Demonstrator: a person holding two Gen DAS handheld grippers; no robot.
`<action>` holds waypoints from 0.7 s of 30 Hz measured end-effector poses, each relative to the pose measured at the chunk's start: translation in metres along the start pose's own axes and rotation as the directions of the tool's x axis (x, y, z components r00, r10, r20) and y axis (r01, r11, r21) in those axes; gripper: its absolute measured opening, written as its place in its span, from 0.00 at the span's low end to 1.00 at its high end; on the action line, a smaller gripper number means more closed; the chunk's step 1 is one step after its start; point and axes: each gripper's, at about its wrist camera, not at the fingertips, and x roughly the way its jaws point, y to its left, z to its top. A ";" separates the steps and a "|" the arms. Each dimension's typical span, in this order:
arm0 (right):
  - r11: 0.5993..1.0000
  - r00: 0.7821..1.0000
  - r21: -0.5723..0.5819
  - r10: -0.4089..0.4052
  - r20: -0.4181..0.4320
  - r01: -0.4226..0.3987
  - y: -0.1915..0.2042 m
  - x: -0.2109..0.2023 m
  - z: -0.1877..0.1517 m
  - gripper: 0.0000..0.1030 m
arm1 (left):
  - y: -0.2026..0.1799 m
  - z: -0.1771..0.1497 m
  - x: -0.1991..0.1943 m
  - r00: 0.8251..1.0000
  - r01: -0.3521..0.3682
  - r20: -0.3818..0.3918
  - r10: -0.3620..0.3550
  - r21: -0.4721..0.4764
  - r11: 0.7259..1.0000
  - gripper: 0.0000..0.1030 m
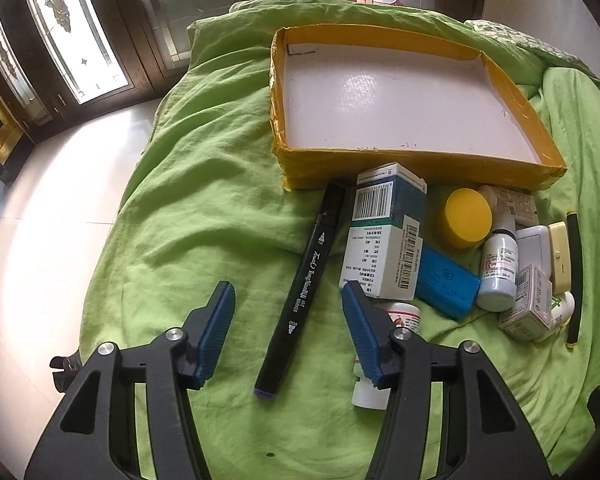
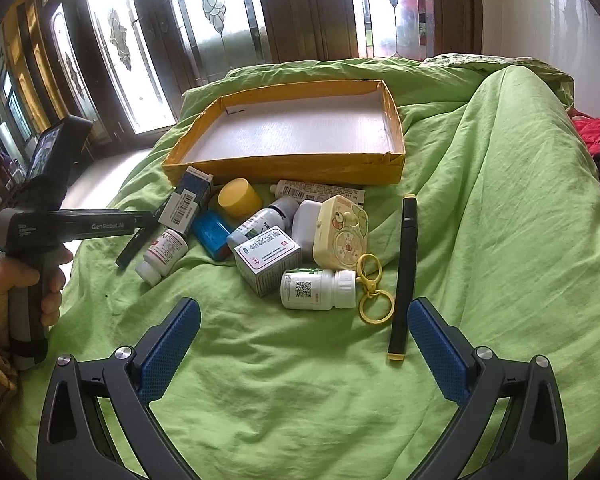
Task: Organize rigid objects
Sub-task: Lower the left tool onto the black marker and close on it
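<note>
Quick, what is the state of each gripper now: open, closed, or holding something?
Left gripper: open, holding nothing; the black marker lies between its fingers, untouched.
Right gripper: open, holding nothing.

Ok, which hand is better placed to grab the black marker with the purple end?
Left. Its claw is open astride that marker; the right claw sits by the yellow-tipped marker.

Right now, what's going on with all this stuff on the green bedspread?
A person is tidying small items into the yellow tray, which holds nothing yet. The left gripper hangs over the black marker, open with the marker between its jaws, not gripped. The right gripper is open near the pile of bottles and boxes, by the white pill bottle.
</note>
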 end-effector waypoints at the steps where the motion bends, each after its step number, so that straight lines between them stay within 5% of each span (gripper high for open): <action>1: 1.000 1.000 -0.003 -0.002 -0.001 0.002 0.001 0.001 0.000 0.99 | 0.000 0.000 0.002 1.000 -0.004 -0.002 0.004 0.004 1.000 0.53; 9: 1.000 1.000 -0.015 -0.016 -0.006 0.016 0.002 0.004 -0.001 0.99 | -0.004 0.007 0.022 1.000 -0.011 -0.011 0.011 0.021 1.000 0.50; 15: 0.999 0.999 -0.012 -0.032 0.005 0.032 0.000 0.004 0.003 0.99 | -0.013 0.006 0.038 0.999 -0.022 -0.031 0.025 0.073 0.997 0.19; 21: 0.999 0.998 0.019 -0.051 0.037 0.051 -0.011 -0.003 0.015 0.96 | -0.012 -0.002 0.026 0.997 0.057 -0.054 -0.055 0.040 0.998 0.12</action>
